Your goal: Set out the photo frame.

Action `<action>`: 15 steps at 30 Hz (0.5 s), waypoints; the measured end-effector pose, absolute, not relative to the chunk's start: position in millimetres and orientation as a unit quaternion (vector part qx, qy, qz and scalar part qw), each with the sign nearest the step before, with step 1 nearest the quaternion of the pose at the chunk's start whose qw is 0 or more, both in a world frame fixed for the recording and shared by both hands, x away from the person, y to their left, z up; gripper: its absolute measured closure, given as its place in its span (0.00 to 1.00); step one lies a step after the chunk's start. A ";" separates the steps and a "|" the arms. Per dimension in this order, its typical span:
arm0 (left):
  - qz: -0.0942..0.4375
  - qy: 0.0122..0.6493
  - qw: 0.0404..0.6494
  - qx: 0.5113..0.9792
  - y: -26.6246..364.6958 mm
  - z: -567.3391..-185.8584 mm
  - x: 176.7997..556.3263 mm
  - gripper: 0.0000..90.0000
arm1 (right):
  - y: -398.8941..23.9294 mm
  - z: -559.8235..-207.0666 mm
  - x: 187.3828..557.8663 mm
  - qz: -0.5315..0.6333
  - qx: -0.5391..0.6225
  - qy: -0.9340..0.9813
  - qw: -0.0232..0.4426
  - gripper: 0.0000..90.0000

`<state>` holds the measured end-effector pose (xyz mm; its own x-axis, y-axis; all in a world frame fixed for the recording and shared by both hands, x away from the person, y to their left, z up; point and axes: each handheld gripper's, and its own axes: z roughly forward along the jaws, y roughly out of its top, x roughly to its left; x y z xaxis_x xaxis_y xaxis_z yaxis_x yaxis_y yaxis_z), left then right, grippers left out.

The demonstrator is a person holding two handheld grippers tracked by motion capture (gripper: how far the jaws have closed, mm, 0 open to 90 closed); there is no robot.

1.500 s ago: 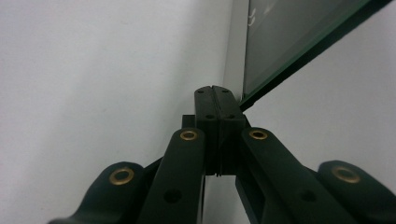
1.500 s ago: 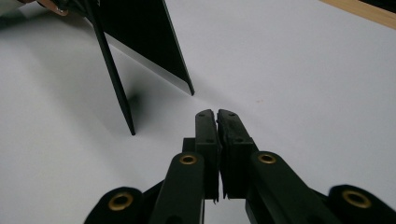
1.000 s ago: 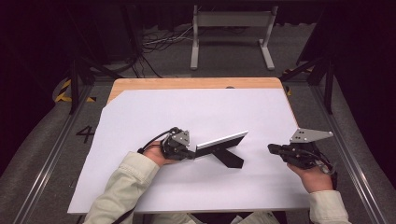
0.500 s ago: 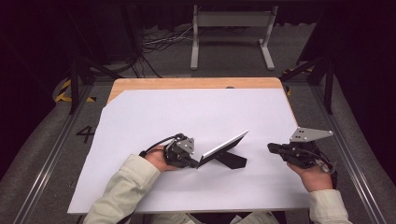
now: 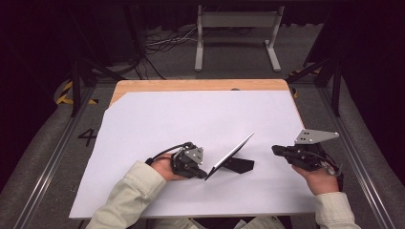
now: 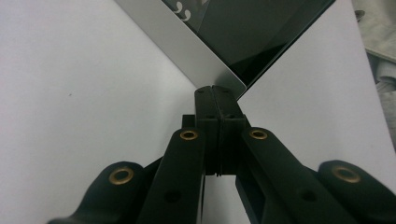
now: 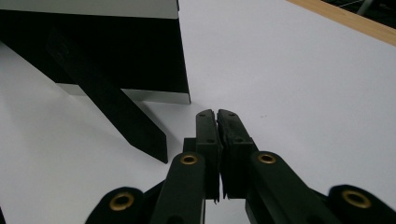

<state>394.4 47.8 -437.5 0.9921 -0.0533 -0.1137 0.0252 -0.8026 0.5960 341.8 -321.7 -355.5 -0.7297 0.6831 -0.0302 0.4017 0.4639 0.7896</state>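
tablet (image 5: 230,155) stands tilted on a black kickstand (image 5: 239,165) near the front middle of the white-covered desk (image 5: 157,119); left tongs (image 5: 204,174) sit at its lower left corner, jaws pressed together with the tips touching that corner, as the left gripper view shows (image 6: 218,95); whether they pinch the edge cannot be told; right tongs (image 5: 276,150) rest apart from the tablet on its right, jaws closed on nothing (image 7: 217,116); in the right gripper view the tablet's dark back (image 7: 116,56) and the kickstand (image 7: 126,116) lie just ahead.
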 end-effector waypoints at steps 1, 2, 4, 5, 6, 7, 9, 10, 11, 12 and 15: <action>-0.062 -0.007 0.314 0.947 47.8 -437.5 394.4 1.00 | -321.7 -355.5 341.8 0.404 0.324 0.838 0.174 0.97; -0.066 -0.011 0.313 0.947 45.6 -437.3 392.5 1.00 | -321.0 -355.4 342.0 0.404 0.323 0.838 0.174 0.97; -0.066 -0.011 0.313 0.947 44.5 -437.4 391.4 1.00 | -320.8 -355.3 342.0 0.404 0.322 0.838 0.173 0.97; -0.068 -0.014 0.313 0.947 43.7 -437.3 391.2 1.00 | -320.7 -355.2 342.0 0.404 0.322 0.838 0.173 0.97; -0.070 -0.014 0.312 0.947 42.8 -437.4 390.0 1.00 | -320.7 -355.2 342.0 0.404 0.322 0.838 0.173 0.97; -0.070 -0.016 0.314 0.947 41.5 -437.7 389.4 1.00 | -320.7 -355.2 342.0 0.404 0.322 0.838 0.173 0.97; -0.071 -0.020 0.314 0.946 39.5 -437.7 388.3 1.00 | -320.7 -355.0 341.9 0.404 0.322 0.838 0.173 0.97; -0.075 -0.020 0.314 0.946 38.3 -437.8 387.3 1.00 | -320.7 -354.9 341.8 0.404 0.322 0.838 0.173 0.97; -0.076 -0.022 0.313 0.946 37.1 -437.7 386.5 1.00 | -320.8 -354.8 341.7 0.404 0.322 0.838 0.173 0.97; -0.076 -0.024 0.314 0.946 35.5 -437.9 385.4 1.00 | -320.8 -354.7 341.6 0.404 0.322 0.838 0.173 0.97; -0.078 -0.031 0.314 0.946 31.8 -437.9 383.5 1.00 | -321.0 -354.7 341.3 0.404 0.322 0.838 0.173 0.97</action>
